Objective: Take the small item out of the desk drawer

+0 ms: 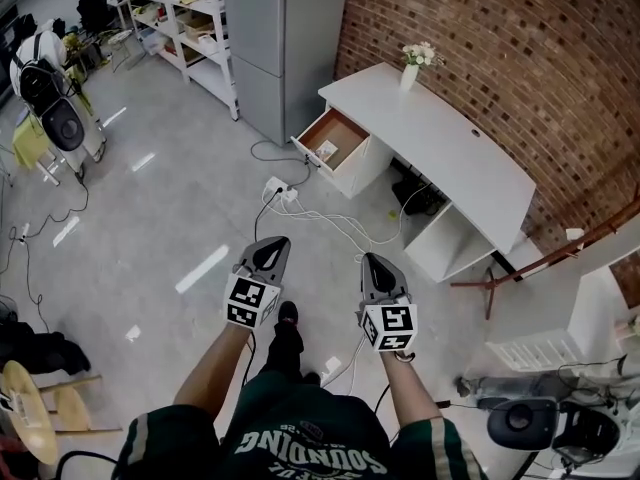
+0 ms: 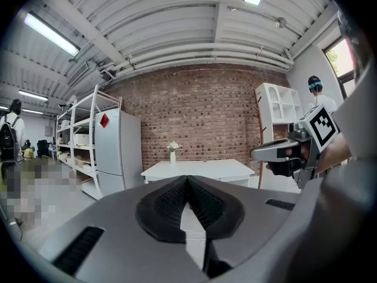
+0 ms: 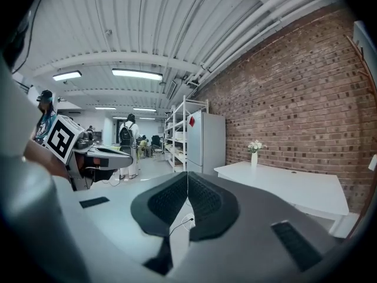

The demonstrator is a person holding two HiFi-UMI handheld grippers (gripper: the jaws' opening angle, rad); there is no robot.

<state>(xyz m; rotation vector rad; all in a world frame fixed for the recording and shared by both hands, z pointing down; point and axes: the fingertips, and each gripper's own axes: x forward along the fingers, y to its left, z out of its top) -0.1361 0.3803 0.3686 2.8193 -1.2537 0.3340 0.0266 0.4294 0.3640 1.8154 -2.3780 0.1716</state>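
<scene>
A white desk [image 1: 440, 133] stands along the brick wall, some way ahead of me. Its wood-lined drawer [image 1: 335, 138] is pulled open at the left end, and a small pale item [image 1: 325, 151] lies inside near the front. My left gripper [image 1: 270, 252] and right gripper [image 1: 376, 266] are held side by side over the floor, well short of the desk, both shut with nothing in them. In the left gripper view the jaws [image 2: 187, 183] meet, with the desk [image 2: 197, 170] beyond. In the right gripper view the jaws [image 3: 187, 179] meet too, and the desk [image 3: 294, 187] lies to the right.
A white power strip with cables [image 1: 280, 193] lies on the floor between me and the drawer. A grey fridge [image 1: 285, 38] and white shelves [image 1: 195, 18] stand left of the desk. A vase of flowers [image 1: 412, 68] is on the desktop. A person [image 3: 126, 143] stands far off.
</scene>
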